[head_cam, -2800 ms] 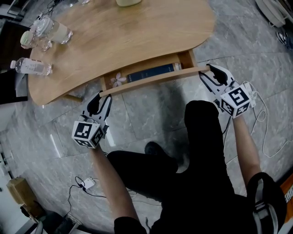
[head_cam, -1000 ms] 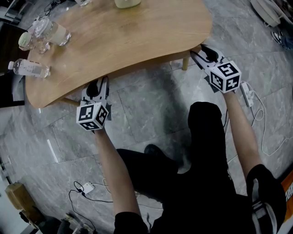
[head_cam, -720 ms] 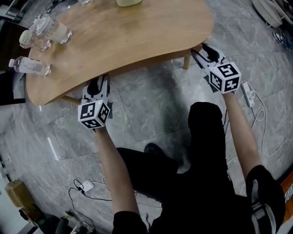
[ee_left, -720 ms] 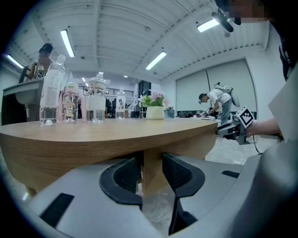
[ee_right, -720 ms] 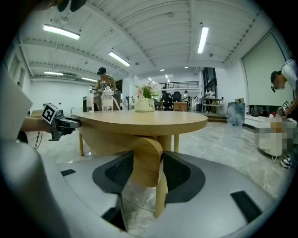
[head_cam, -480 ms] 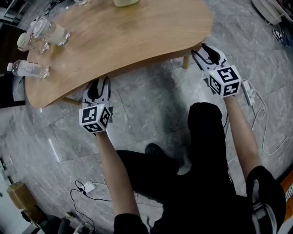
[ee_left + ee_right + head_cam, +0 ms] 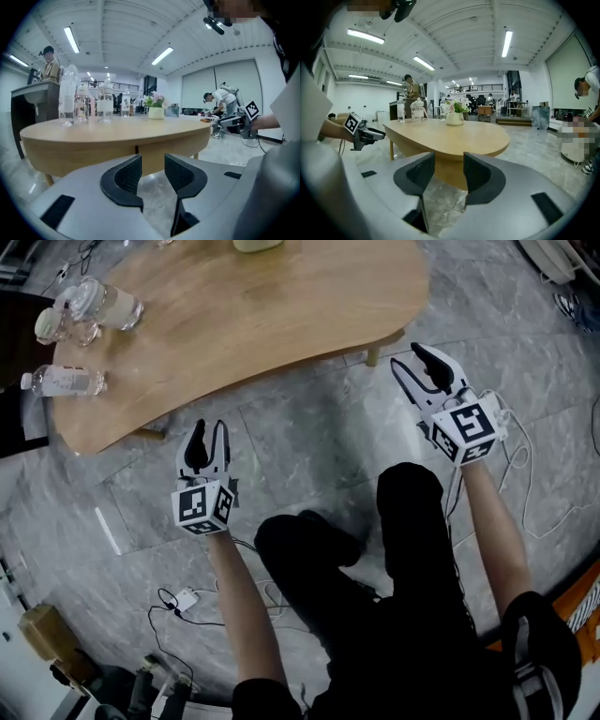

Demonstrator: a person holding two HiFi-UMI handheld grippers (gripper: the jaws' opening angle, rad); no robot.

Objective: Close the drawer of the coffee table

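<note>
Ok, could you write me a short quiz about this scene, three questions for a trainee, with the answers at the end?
1. True or false: the drawer sticks out from the coffee table.
2. What is between the jaws of the left gripper? A: a cup. B: the front of the drawer. C: nothing.
3. How does the plastic bottle at the table's end lie: upright or on its side?

Key
1. False: its front is flush with the table's edge.
2. C: the jaws stand apart, clear of the table.
3. On its side.

Grey marble floor, ribbed white ceiling
</note>
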